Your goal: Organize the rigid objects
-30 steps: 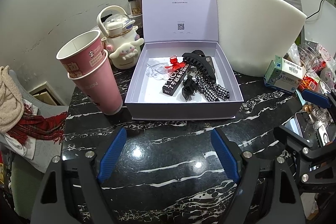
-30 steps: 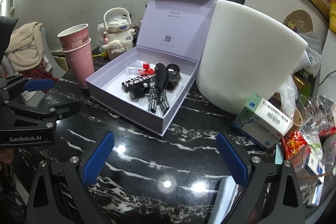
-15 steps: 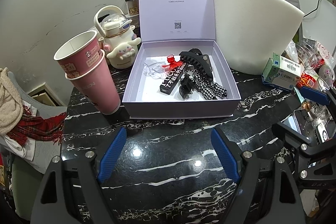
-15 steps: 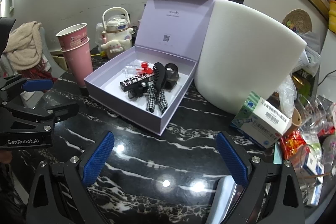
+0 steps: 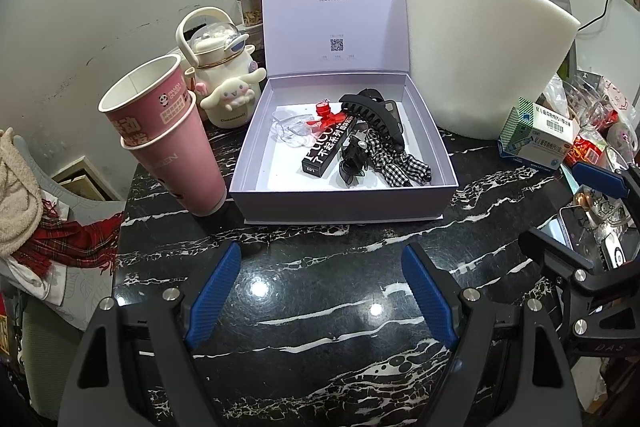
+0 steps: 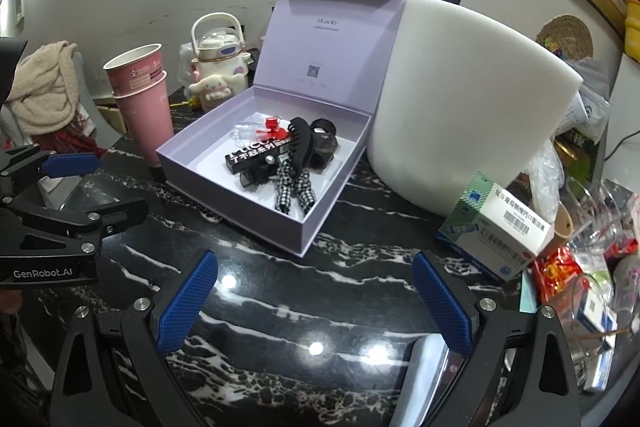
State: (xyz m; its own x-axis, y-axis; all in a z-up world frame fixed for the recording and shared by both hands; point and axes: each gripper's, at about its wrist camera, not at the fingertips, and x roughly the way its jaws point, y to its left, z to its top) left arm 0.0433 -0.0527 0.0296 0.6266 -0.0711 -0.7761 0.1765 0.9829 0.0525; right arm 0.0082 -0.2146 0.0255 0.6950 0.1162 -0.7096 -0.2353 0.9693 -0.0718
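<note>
An open lilac gift box [image 5: 344,205] stands on the black marble table with its lid upright. Inside lie a black claw clip [image 5: 376,119], a long black cosmetics carton [image 5: 326,151], a red ornament [image 5: 324,111], a checked bow [image 5: 396,159] and clear clips [image 5: 290,129]. My left gripper [image 5: 321,251] hangs open and empty over bare table, just in front of the box. In the right wrist view the box [image 6: 240,215], claw clip [image 6: 300,143] and carton [image 6: 256,153] sit ahead and to the left. My right gripper [image 6: 315,259] is also open and empty, short of the box's near corner.
Two stacked pink paper cups [image 5: 172,139] stand against the box's left side, a white cartoon-dog kettle [image 5: 224,83] behind them. A big white foam block [image 5: 484,55] stands to the right of the box. A medicine carton [image 5: 536,137] and packets crowd the right edge. A scarf [image 5: 64,247] lies left.
</note>
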